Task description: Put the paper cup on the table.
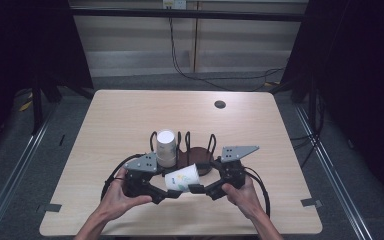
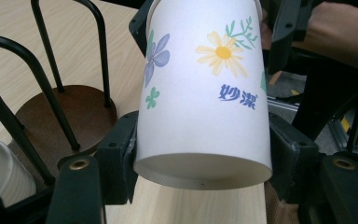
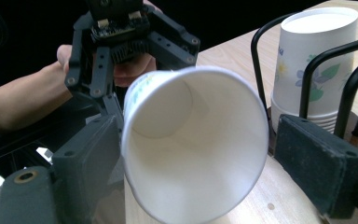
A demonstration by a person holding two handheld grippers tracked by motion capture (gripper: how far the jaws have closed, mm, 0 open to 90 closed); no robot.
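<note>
A white paper cup [image 1: 182, 178] printed with flowers, a yellow daisy, a purple bloom, green sprigs, and blue Chinese characters, lies on its side above the near middle of the tabletop [image 1: 120, 115]. Its closed base points left, its open, empty mouth right. The left tongs [image 1: 169, 192] clamp its base end; the pads of the right tongs [image 1: 196, 188] flank the rim at the mouth, with a visible gap on one side. It hangs just near of a stack of matching cups [image 1: 166, 148] standing upside down in a black wire rack [image 1: 200, 150] on a round brown base.
</note>
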